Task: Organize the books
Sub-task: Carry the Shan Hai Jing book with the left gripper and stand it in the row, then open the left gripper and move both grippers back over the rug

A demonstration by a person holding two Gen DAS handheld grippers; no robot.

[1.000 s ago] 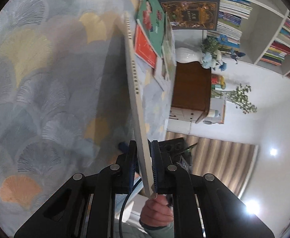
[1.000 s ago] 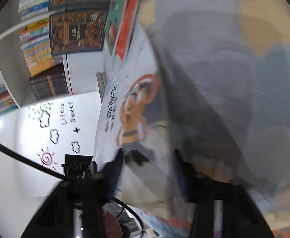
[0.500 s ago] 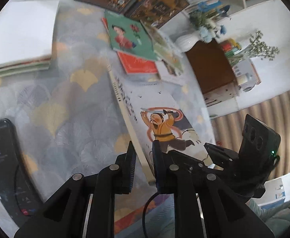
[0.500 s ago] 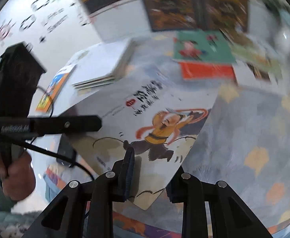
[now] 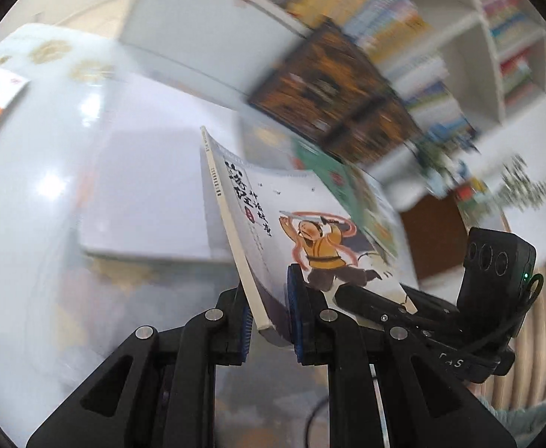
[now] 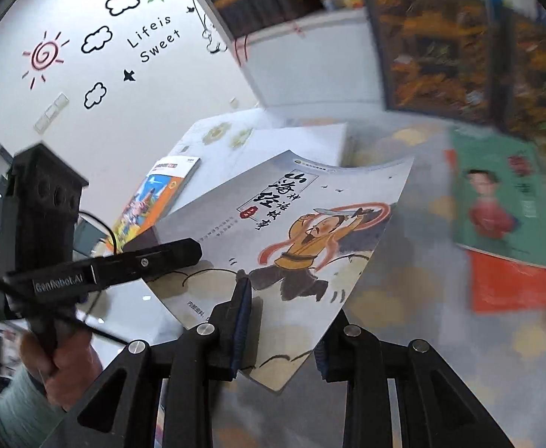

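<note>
A thin grey picture book with a sword-swinging figure in orange on its cover [image 5: 303, 231] is held above the table by both grippers. My left gripper [image 5: 269, 310] is shut on its spine end. My right gripper [image 6: 284, 321] is shut on its lower corner; the cover [image 6: 303, 231] shows face up there. A white stack of books [image 5: 149, 201] lies just behind the held book, also in the right wrist view [image 6: 295, 138]. The left gripper's finger [image 6: 153, 257] crosses the book's left edge.
A green book [image 6: 504, 201] over a red one [image 6: 508, 283] lies at the right on the patterned cloth. Two dark ornate books [image 6: 433, 56] lean at the back. An orange book [image 6: 153, 201] lies at the left. Bookshelves [image 5: 504, 37] stand behind.
Both grippers have lifted and swung the picture book left, toward the white stack, and it now lies flatter with its cover up. The views are blurred from motion.
</note>
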